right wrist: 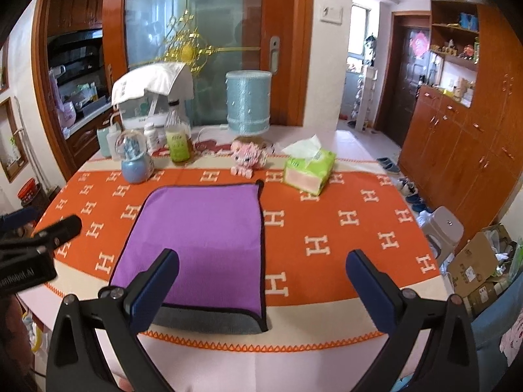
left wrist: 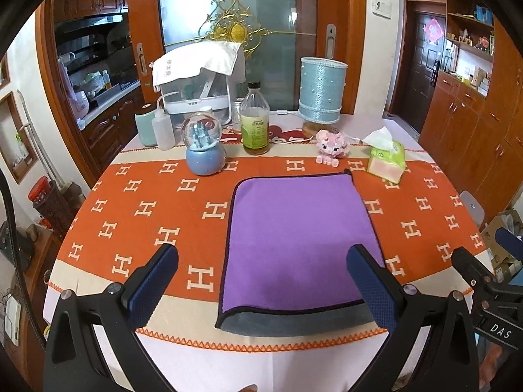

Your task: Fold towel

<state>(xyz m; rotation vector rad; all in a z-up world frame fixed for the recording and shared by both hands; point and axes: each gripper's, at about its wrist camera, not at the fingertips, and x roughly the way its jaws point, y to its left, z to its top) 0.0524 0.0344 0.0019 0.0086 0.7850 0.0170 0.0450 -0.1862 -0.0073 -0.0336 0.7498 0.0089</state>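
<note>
A purple towel (left wrist: 300, 235) with a dark hem lies folded flat on the orange tablecloth; a grey strip of its underside (left wrist: 294, 321) shows along the near edge. It also shows in the right wrist view (right wrist: 202, 241). My left gripper (left wrist: 261, 281) is open and empty, held above the near edge over the towel's left part. My right gripper (right wrist: 261, 284) is open and empty above the towel's near right corner (right wrist: 258, 323). Each gripper shows at the edge of the other's view: the right one (left wrist: 490, 281) and the left one (right wrist: 39, 245).
Along the table's far side stand a snow globe (left wrist: 204, 147), a bottle (left wrist: 255, 121), a pink toy pig (left wrist: 330, 148), a tissue pack (left wrist: 387, 160), a blue lamp (left wrist: 322, 91) and a covered white rack (left wrist: 199, 78). A stool (right wrist: 444, 225) and boxes (right wrist: 480, 261) are right of the table.
</note>
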